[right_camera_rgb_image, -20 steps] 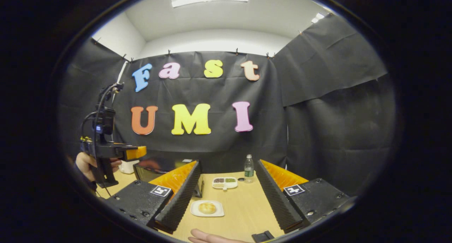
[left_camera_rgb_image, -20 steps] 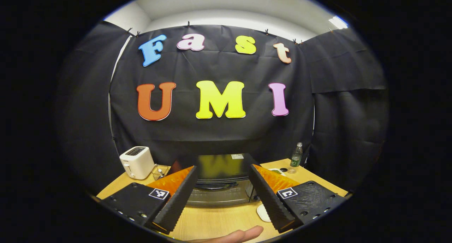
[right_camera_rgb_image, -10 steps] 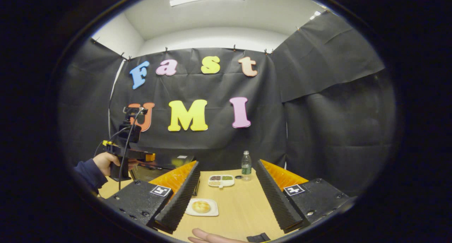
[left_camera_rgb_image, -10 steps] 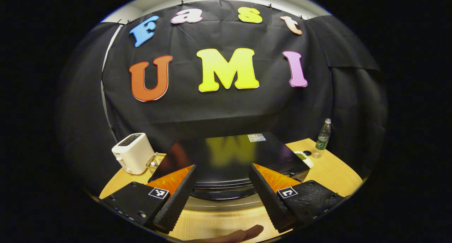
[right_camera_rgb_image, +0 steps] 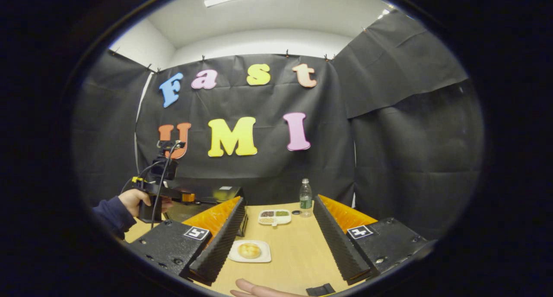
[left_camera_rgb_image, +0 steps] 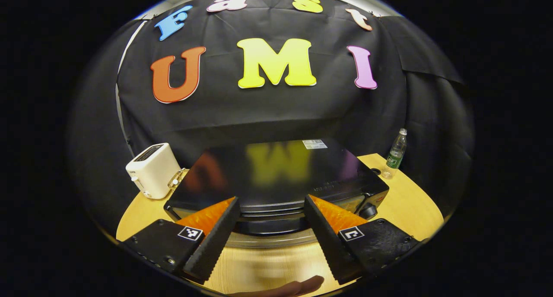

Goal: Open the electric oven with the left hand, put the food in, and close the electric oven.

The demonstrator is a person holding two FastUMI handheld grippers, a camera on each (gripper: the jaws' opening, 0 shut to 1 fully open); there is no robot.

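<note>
Facing oven, left gripper spread, just short.

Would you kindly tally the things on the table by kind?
Appliances: 2, electric oven and toaster.
Dishes: 2, plate with bun, divided dish.
Bottles: 1, water bottle.
Total: 5, the bun excluded.

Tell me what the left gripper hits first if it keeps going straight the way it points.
Probably the electric oven: the open left gripper points at its upper front edge, where the black top meets the door. Depth is unclear, so it could instead skim just over the top.
</note>
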